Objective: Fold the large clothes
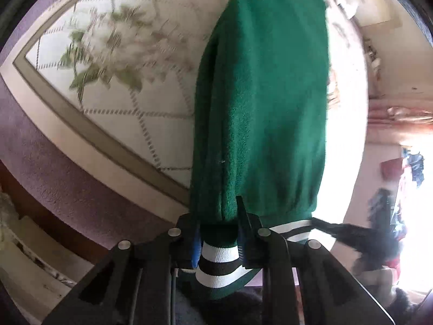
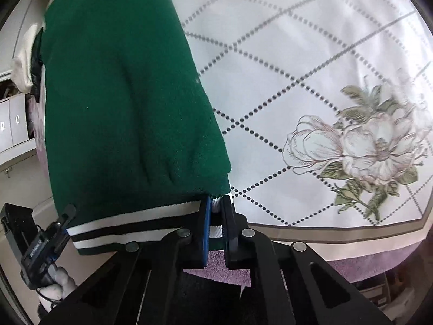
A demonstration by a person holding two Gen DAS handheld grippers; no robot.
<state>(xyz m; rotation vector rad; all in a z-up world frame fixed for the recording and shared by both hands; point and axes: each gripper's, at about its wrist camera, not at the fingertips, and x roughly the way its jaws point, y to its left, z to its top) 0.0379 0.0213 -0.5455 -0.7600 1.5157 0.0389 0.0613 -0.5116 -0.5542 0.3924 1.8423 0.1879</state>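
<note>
A green jacket (image 1: 265, 103) with a white-and-black striped hem hangs in the air above a bed. My left gripper (image 1: 219, 230) is shut on one corner of the striped hem (image 1: 219, 254). My right gripper (image 2: 215, 214) is shut on the other corner of the hem (image 2: 135, 224), and the green jacket (image 2: 119, 94) hangs down in front of it. The left gripper (image 2: 65, 216) also shows in the right wrist view, clamped on the hem's far end.
The bed below has a white quilted cover (image 2: 311, 54) with dotted diamonds and a printed flower (image 2: 365, 146), and a purple border (image 1: 35, 140). White drawers (image 2: 13, 124) stand at the left. Clutter and a bright window (image 1: 406, 189) lie at the right.
</note>
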